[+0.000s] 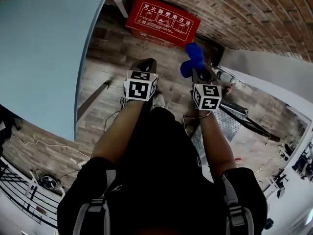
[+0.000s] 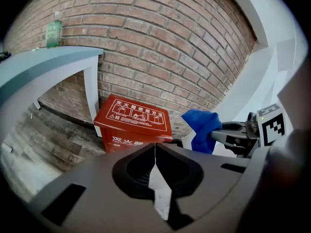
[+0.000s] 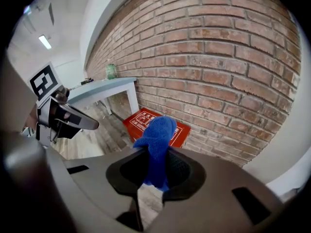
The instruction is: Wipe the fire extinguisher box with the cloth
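The red fire extinguisher box [image 1: 162, 21] with white print on its lid stands on the floor against the brick wall [image 2: 165, 47]; it also shows as the box [image 2: 133, 123] and the box [image 3: 138, 123]. My right gripper [image 1: 194, 68] is shut on a blue cloth [image 1: 191, 58], held in the air short of the box. The cloth [image 3: 156, 142] bunches up out of the jaws. My left gripper [image 1: 145, 65] is shut on nothing, level with the right one; its jaws meet edge to edge. From the left gripper view the cloth [image 2: 201, 129] hangs to the right.
A light blue table [image 1: 44, 48] stands at the left, its white leg [image 2: 91, 98] next to the box, a green bottle [image 2: 54, 30] on top. A white column [image 2: 252, 67] rises right of the box. Wood-plank floor [image 1: 102, 67] lies between me and the box.
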`<move>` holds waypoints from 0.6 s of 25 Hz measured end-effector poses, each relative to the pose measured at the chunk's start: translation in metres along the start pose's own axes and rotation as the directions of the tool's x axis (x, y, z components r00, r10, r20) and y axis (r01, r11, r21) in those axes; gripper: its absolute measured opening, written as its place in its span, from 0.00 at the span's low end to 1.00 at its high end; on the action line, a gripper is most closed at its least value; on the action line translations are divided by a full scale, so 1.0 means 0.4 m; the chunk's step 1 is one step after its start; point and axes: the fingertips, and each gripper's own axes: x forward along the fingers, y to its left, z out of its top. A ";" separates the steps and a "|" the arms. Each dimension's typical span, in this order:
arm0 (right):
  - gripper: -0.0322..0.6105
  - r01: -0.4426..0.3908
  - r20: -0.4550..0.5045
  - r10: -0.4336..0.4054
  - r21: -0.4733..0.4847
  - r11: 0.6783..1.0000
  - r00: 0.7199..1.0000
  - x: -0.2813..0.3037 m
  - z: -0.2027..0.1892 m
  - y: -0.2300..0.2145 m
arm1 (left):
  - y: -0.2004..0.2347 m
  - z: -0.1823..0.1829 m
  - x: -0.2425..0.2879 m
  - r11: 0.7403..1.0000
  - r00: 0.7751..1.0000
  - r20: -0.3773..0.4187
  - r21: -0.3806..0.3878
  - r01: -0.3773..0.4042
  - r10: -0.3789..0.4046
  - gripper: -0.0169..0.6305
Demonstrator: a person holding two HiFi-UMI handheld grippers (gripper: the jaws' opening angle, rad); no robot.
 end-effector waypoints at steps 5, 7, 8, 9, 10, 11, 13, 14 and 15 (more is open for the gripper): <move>0.18 -0.025 0.009 0.025 -0.072 0.997 1.000 0.183 -0.149 -0.011 | 0.113 -0.073 0.158 0.998 0.997 0.057 -0.034 -0.050 0.052 0.04; 0.18 -0.035 0.029 0.038 -0.108 0.994 0.999 0.259 -0.213 -0.003 | 0.161 -0.111 0.229 0.996 0.993 0.089 -0.060 -0.068 0.074 0.04; 0.18 -0.035 0.046 0.041 -0.120 0.992 0.998 0.295 -0.241 -0.002 | 0.183 -0.127 0.260 0.994 0.990 0.112 -0.076 -0.076 0.084 0.04; 0.18 -0.029 0.072 0.039 -0.129 0.991 0.997 0.327 -0.263 -0.005 | 0.200 -0.140 0.287 0.993 0.986 0.139 -0.088 -0.083 0.095 0.04; 0.18 -0.018 0.104 0.032 -0.136 0.991 0.994 0.355 -0.280 -0.013 | 0.214 -0.153 0.312 0.992 0.980 0.167 -0.094 -0.090 0.104 0.04; 0.18 -0.003 0.142 0.023 -0.139 0.990 0.990 0.378 -0.293 -0.023 | 0.224 -0.167 0.336 0.991 0.975 0.193 -0.092 -0.094 0.110 0.04; 0.18 0.029 0.225 0.002 -0.134 0.991 0.974 0.422 -0.306 -0.047 | 0.243 -0.195 0.388 0.993 0.966 0.237 -0.075 -0.091 0.107 0.04; 0.18 0.041 0.267 -0.005 -0.129 0.991 0.964 0.443 -0.307 -0.057 | 0.254 -0.208 0.417 0.994 0.961 0.256 -0.067 -0.089 0.103 0.04; 0.18 0.049 0.305 -0.008 -0.127 0.991 0.952 0.463 -0.309 -0.066 | 0.268 -0.222 0.446 0.994 0.957 0.272 -0.060 -0.092 0.105 0.04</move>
